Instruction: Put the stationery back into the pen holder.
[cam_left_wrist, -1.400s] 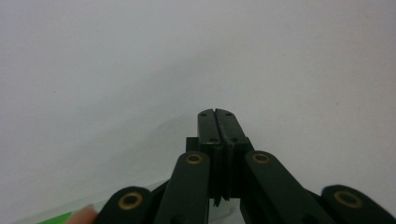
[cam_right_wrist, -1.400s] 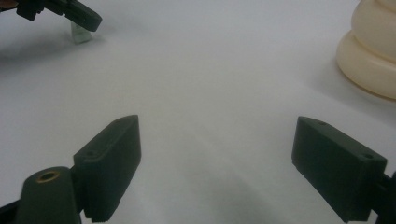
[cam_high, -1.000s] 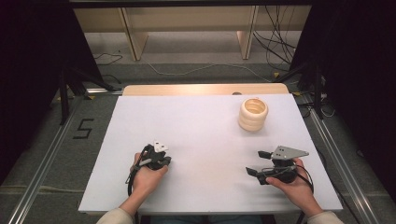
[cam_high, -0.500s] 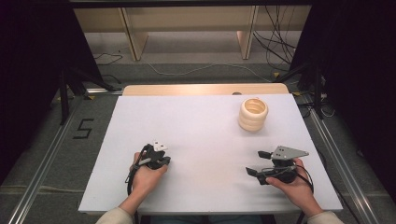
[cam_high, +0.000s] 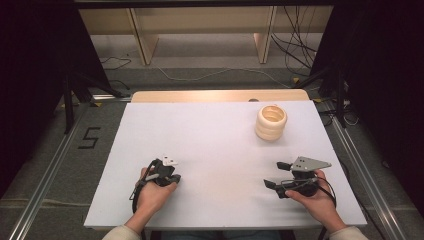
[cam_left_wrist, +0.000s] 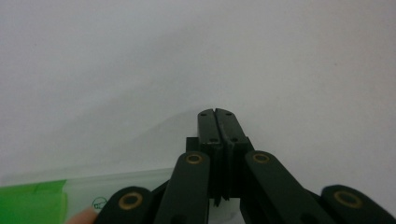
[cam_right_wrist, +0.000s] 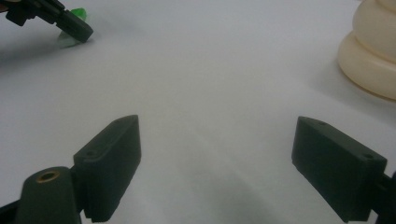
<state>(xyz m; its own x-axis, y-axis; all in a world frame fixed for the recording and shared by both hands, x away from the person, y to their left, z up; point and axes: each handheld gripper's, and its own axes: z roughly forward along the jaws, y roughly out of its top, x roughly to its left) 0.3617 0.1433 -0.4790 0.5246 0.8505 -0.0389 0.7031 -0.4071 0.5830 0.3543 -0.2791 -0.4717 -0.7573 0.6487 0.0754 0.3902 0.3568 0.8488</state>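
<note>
The left tool (cam_high: 172, 178) rests low on the white table (cam_high: 215, 145) near its front edge, left of centre, with the person's left hand (cam_high: 150, 195) wrapped around it from behind. In the left gripper view its two black jaws are pressed flat together with no gap, and nothing sits between them; the tips lie at or just above the table. At the lower left corner of that view a strip of clear plastic with a green end (cam_left_wrist: 32, 205) lies beside the tool's body, and a fingertip shows just next to it; what the strip belongs to is unclear.

The right tool (cam_high: 277, 174) sits near the front edge on the right side, held by the right hand (cam_high: 312, 200), with a grey three-cornered plate (cam_high: 311, 163) on top. Its jaws are spread wide apart and point toward the table's middle, with bare table between them. In the right gripper view the left tool (cam_right_wrist: 70, 25) shows at the upper left, with a bit of green just behind its tip.

A cream ring stack (cam_high: 271, 122) stands upright on the far right part of the table, well apart from both tools and beyond the right one. In the right gripper view the stack (cam_right_wrist: 373, 51) rises at the upper right edge, off to the side of the jaws.
</note>
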